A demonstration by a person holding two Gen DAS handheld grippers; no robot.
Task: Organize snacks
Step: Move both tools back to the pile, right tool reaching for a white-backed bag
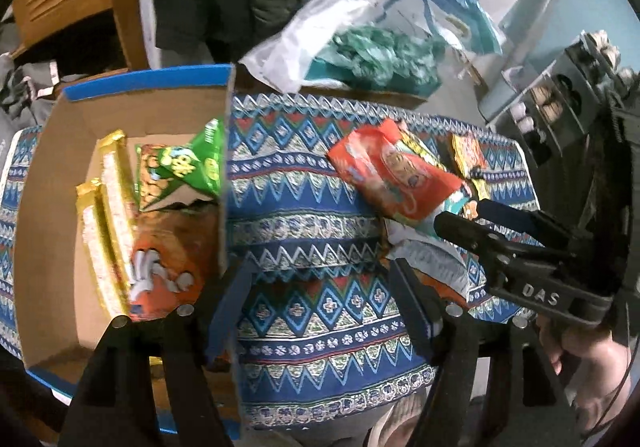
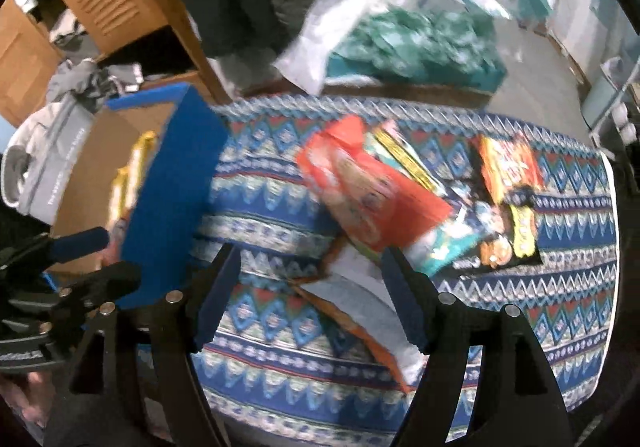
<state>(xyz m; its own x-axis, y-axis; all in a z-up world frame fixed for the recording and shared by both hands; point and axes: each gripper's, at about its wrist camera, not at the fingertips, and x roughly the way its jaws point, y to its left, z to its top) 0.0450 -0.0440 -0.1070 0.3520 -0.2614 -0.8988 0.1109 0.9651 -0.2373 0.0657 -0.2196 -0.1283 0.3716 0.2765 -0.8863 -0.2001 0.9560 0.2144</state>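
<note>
Our left gripper (image 1: 320,299) has its fingers spread wide with nothing between them, over the patterned tablecloth (image 1: 304,183) just beside the cardboard box (image 1: 132,119), which holds a green snack bag (image 1: 188,171) and gold-edged packets (image 1: 110,207). From the right wrist, our right gripper (image 2: 312,295) likewise gapes empty above a white packet (image 2: 360,307), with the red snack bag (image 2: 368,191) and an orange-and-black bag (image 2: 508,191) lying on the cloth ahead.
</note>
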